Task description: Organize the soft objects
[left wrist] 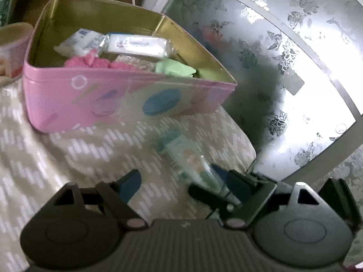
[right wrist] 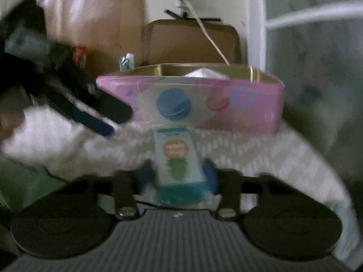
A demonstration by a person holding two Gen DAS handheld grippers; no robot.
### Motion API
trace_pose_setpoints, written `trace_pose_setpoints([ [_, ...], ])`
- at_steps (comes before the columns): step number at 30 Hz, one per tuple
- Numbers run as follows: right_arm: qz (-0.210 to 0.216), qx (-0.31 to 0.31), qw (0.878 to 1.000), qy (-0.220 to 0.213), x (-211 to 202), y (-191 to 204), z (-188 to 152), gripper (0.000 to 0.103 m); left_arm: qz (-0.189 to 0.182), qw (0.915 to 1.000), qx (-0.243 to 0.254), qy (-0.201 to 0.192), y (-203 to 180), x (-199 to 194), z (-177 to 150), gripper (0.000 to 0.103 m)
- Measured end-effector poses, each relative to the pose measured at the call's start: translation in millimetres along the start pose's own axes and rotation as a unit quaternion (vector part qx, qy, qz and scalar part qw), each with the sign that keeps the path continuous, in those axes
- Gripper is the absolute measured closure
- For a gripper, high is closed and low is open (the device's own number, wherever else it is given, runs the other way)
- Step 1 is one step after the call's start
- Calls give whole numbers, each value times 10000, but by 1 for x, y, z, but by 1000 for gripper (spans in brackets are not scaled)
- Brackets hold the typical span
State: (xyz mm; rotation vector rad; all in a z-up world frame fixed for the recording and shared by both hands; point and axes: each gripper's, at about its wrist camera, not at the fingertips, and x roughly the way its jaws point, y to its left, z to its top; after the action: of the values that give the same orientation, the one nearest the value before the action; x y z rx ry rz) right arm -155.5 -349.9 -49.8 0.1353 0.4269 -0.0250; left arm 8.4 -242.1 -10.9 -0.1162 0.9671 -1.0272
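Observation:
A pink tin (left wrist: 95,99) with a gold inside stands on a white patterned cloth (left wrist: 45,154). It holds white tissue packs (left wrist: 138,45), pink soft pieces (left wrist: 90,62) and a green soft piece (left wrist: 174,68). My right gripper (right wrist: 179,174) is shut on a teal tissue pack (right wrist: 179,158) in front of the tin (right wrist: 204,104). In the left wrist view that pack (left wrist: 188,156) lies to the right of my open, empty left gripper (left wrist: 174,179). The left gripper also shows in the right wrist view (right wrist: 109,122).
A glass table top (left wrist: 283,56) with a flower pattern lies right of the cloth. A pale cup (left wrist: 13,45) stands left of the tin. A brown sofa (right wrist: 95,22) and a brown box (right wrist: 190,43) are behind the tin.

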Motion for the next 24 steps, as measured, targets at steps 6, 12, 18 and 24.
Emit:
trace_pose_setpoints([
  [6, 1051, 1042, 9890, -76, 8, 18, -4, 60, 299, 9994, -116, -113, 9, -15, -5, 58],
  [12, 1002, 811, 9894, -674, -1, 38, 7, 60, 202, 9978, 54, -632, 1, -52, 9, 69],
  [18, 673, 411, 9888, -1265, 13, 43, 55, 60, 492, 9907, 521, -1154, -16, -59, 64, 68],
  [24, 206, 500, 9908, -1237, 78, 25, 99, 59, 1138, 9857, 609, -1079, -5, -8, 136, 60],
])
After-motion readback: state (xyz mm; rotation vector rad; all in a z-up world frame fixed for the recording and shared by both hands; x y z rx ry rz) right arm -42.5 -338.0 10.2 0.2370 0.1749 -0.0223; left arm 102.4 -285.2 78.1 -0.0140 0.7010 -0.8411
